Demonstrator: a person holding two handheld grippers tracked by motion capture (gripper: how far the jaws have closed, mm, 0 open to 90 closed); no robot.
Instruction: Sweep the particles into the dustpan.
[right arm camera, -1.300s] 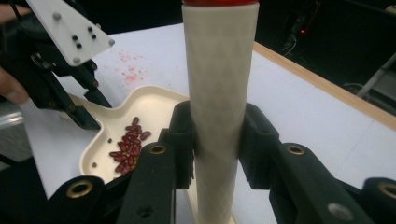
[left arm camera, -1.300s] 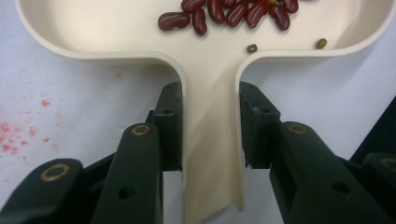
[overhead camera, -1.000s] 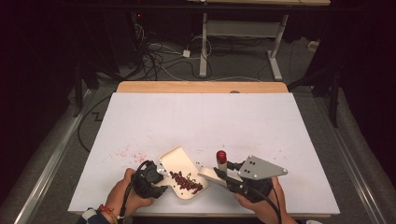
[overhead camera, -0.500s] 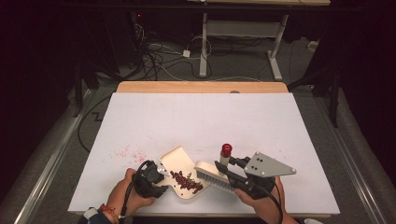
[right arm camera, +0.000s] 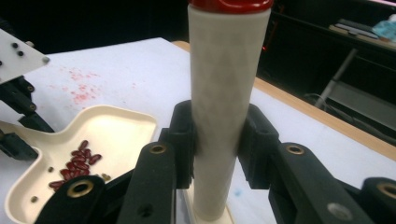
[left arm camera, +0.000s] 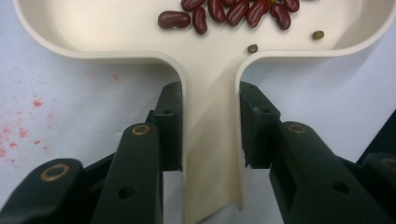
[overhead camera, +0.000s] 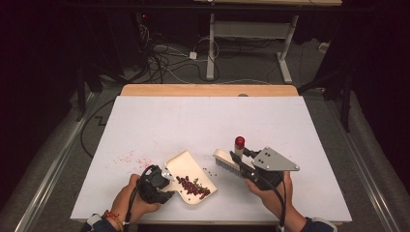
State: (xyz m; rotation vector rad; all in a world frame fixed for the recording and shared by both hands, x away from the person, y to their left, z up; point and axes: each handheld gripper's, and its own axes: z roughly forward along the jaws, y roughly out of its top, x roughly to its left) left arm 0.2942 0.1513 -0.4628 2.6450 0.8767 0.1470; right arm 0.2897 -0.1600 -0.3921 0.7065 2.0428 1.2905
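The cream pan [overhead camera: 189,178] lies near the desk's [overhead camera: 208,121] near edge, left of centre, red beans [overhead camera: 192,186] heaped toward its near side. The left tool [left arm camera: 210,121] is clamped on its handle. A few beans [overhead camera: 209,170] lie loose just right of the pan. Beyond them the right tool [right arm camera: 218,140] grips the brush's [overhead camera: 227,160] upright red-capped handle. The far half of the desk lies open; pink stains [overhead camera: 126,157] mark its left.

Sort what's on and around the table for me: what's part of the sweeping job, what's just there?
In the job:
- dustpan, handle in the left gripper
- kidney beans in the pan
- brush, handle in the right gripper
- stray beans on the table

Just there:
- red stains
- floor cables
- far desk frame
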